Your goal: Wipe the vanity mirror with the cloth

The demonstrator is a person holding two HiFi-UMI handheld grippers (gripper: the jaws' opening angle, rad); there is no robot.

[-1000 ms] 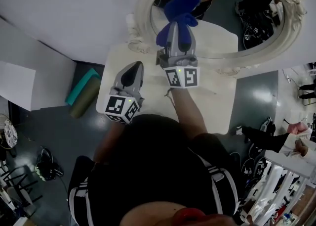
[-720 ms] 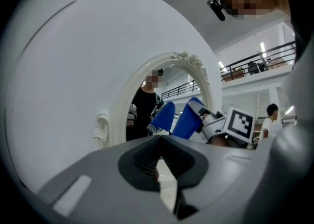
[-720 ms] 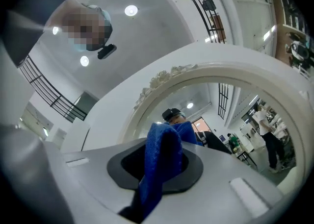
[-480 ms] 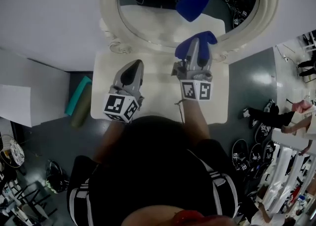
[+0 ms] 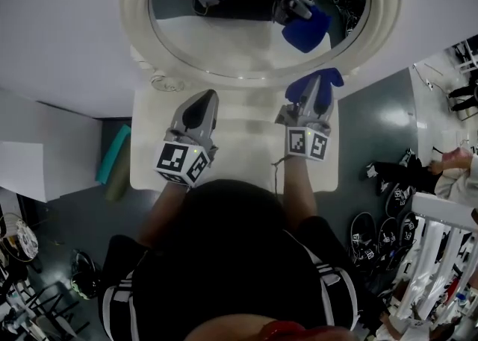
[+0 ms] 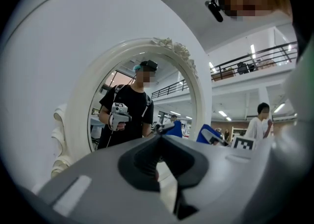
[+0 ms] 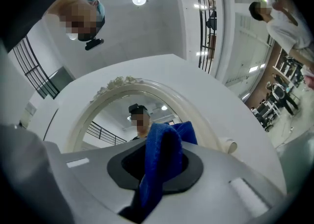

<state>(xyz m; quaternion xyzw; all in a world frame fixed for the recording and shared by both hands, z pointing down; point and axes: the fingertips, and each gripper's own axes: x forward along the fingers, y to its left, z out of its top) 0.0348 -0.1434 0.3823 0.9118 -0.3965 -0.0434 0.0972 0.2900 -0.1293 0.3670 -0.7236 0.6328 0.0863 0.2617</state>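
Right gripper point(image 5: 314, 92) is pinching the blue cloth point(image 5: 327, 78) beside the vanity mirror point(image 5: 224, 45)'s near-right rim | left gripper point(image 5: 200, 108) is hovering at left, jaws pressed together, empty | risk: loosely bunched cloth slipping out, bare jaw tips scraping the glass.

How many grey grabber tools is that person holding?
2: the left gripper over the table's left, empty; the right gripper by the mirror, gripping the blue cloth. Mirror reflections excluded.
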